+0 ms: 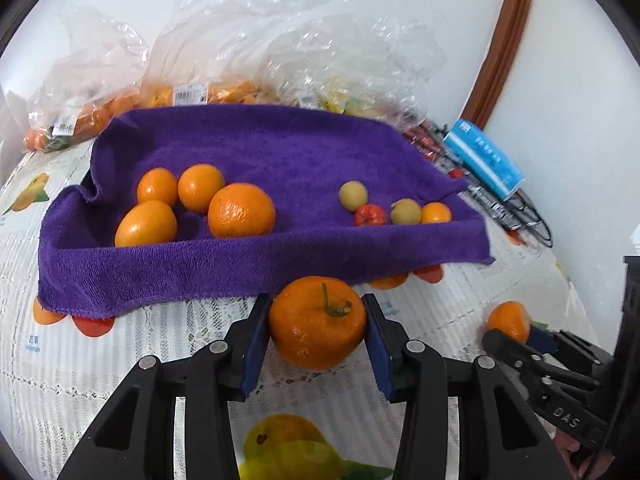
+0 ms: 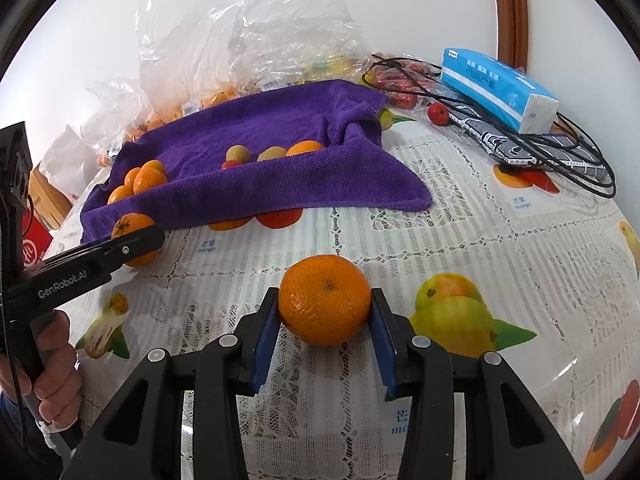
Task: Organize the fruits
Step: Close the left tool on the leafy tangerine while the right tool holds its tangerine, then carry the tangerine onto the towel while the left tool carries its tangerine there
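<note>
My left gripper [image 1: 318,322] is shut on a stemmed orange [image 1: 317,320], just in front of the purple towel-lined tray [image 1: 224,268]. It also shows in the right wrist view [image 2: 134,242]. My right gripper [image 2: 324,308] is shut on another orange [image 2: 325,299] above the tablecloth; in the left wrist view this orange [image 1: 509,320] sits at the right. In the tray, several oranges [image 1: 240,210] lie on the left. Small yellow-green fruits [image 1: 353,195], a small red fruit [image 1: 370,215] and a small orange [image 1: 436,213] lie on the right.
Clear plastic bags of fruit [image 1: 192,94] stand behind the tray. A blue tissue pack [image 2: 498,88], black cables [image 2: 560,152] and a patterned pouch [image 2: 520,148] lie at the back right. A loose red fruit [image 2: 438,112] lies near them. The fruit-print lace tablecloth [image 2: 460,240] covers the table.
</note>
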Motion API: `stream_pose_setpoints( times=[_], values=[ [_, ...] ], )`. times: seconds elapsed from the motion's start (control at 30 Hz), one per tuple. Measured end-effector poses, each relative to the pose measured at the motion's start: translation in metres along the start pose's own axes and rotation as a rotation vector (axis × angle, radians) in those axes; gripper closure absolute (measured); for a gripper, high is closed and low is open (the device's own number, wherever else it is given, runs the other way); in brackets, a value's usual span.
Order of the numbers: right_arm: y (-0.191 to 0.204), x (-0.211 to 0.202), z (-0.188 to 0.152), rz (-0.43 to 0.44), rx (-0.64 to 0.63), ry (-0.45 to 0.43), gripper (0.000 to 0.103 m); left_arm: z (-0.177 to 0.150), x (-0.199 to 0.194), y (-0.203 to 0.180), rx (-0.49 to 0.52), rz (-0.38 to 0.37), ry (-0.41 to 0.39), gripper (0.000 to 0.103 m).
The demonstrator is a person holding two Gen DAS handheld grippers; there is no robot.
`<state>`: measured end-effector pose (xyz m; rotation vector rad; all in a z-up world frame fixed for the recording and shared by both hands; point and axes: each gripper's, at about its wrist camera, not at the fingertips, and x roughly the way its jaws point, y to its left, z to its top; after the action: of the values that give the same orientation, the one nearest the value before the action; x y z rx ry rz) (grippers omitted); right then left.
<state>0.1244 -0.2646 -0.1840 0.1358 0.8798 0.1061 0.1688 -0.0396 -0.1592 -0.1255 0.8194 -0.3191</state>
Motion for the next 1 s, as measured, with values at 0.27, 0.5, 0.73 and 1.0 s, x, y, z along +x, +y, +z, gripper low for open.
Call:
stream_pose_setpoints(
  times=[0.27, 0.5, 0.73, 1.0],
  values=[
    [-0.002, -0.001, 0.001, -0.001, 0.008, -0.006, 0.060, -0.003, -0.016, -0.010, 0.041, -0.054, -0.063, 0.060],
    [0.002, -0.008, 0.004, -0.006, -0.014, -0.025, 0.060, -0.003, -0.027, -0.004, 0.003, -0.036, -0.052, 0.060],
    [0.015, -0.023, 0.037, 0.014, -0.028, -0.089, 0.060, 0.021, -0.052, 0.004, -0.001, -0.015, -0.110, 0.060],
    [0.037, -0.029, 0.091, 0.030, -0.065, -0.182, 0.060, 0.059, -0.056, 0.029, -0.042, 0.064, -0.167, 0.060]
  ],
)
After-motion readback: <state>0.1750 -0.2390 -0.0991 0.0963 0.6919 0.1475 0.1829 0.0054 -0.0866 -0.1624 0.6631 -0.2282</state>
